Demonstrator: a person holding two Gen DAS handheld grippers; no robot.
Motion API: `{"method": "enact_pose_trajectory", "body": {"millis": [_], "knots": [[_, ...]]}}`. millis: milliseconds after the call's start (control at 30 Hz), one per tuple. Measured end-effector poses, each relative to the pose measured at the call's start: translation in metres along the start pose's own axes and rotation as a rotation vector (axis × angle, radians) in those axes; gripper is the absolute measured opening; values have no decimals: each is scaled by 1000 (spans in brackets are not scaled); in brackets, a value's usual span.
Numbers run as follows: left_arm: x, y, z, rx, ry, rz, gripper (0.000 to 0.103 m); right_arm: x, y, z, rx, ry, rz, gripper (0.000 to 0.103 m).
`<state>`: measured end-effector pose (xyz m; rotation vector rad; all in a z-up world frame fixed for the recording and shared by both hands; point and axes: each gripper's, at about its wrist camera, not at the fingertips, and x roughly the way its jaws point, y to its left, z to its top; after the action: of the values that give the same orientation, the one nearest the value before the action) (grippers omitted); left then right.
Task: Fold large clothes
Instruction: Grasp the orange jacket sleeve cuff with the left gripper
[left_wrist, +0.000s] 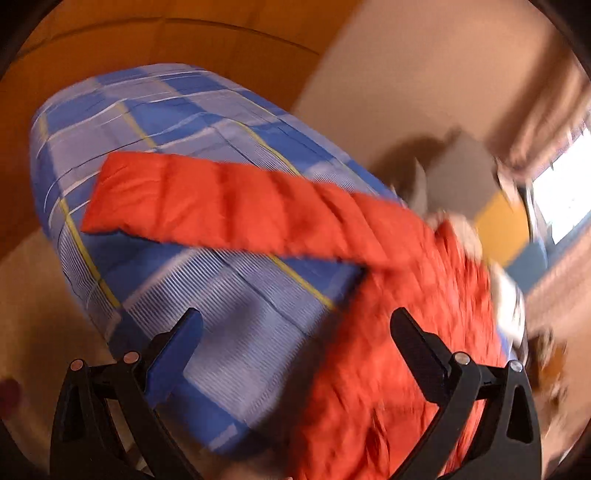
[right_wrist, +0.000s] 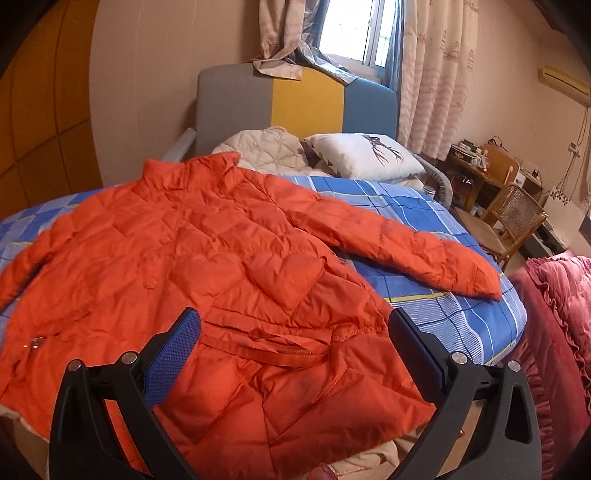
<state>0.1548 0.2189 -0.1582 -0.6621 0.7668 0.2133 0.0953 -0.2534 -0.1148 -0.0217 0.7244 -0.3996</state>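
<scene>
An orange puffer jacket (right_wrist: 207, 258) lies spread face up on a bed with a blue checked sheet (right_wrist: 443, 206). Its collar points toward the headboard and one sleeve (right_wrist: 424, 247) stretches out to the right. A thin belt crosses the waist. My right gripper (right_wrist: 295, 325) hovers open above the jacket's lower half, nothing between its fingers. In the blurred left wrist view the jacket's other sleeve (left_wrist: 221, 203) lies straight across the sheet (left_wrist: 177, 110), with the body (left_wrist: 388, 350) at lower right. My left gripper (left_wrist: 295, 325) is open above sheet and jacket edge.
A padded headboard (right_wrist: 295, 99), a white pillow (right_wrist: 365, 155) and a cream quilt (right_wrist: 266, 147) lie at the bed's head. A pink ruffled blanket (right_wrist: 554, 314) sits at the right. A wicker chair (right_wrist: 513, 218) and a cluttered desk (right_wrist: 476, 162) stand beyond. Orange wall panels (left_wrist: 184, 40) lie on the left.
</scene>
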Motion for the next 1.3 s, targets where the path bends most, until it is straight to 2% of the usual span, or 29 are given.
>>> {"method": "enact_pose_trajectory", "body": {"millis": [100,267,333,500,600,700,767,867,967,1133,1233,1300], "knots": [[13,28,17,-113,-38,8,99,9,2,1,1,-3,-33,100],[40,58,30,-241,-11,-29,75,27,-7,2,50,15,-79,100],[50,66,32,-281,-4,-35,70,34,-10,1,71,23,-81,100],[68,79,33,-362,7,-25,65,42,-11,-1,66,25,-125,100],[78,87,36,-387,13,-25,55,48,-13,-2,60,30,-170,100],[85,91,36,-398,30,-4,40,56,-15,-4,62,50,-213,100],[92,96,38,-406,35,0,20,59,-17,-6,65,58,-221,100],[92,100,41,-408,25,0,6,64,-18,-9,65,75,-221,100],[78,91,49,-365,-43,28,3,65,-19,-10,60,78,-221,100],[48,32,73,-139,-187,64,3,68,-18,-11,67,89,-217,100],[44,-2,84,-13,-206,61,3,69,-19,-12,64,95,-236,100],[43,-24,86,61,-210,49,3,69,-22,-12,63,94,-297,100]]}}
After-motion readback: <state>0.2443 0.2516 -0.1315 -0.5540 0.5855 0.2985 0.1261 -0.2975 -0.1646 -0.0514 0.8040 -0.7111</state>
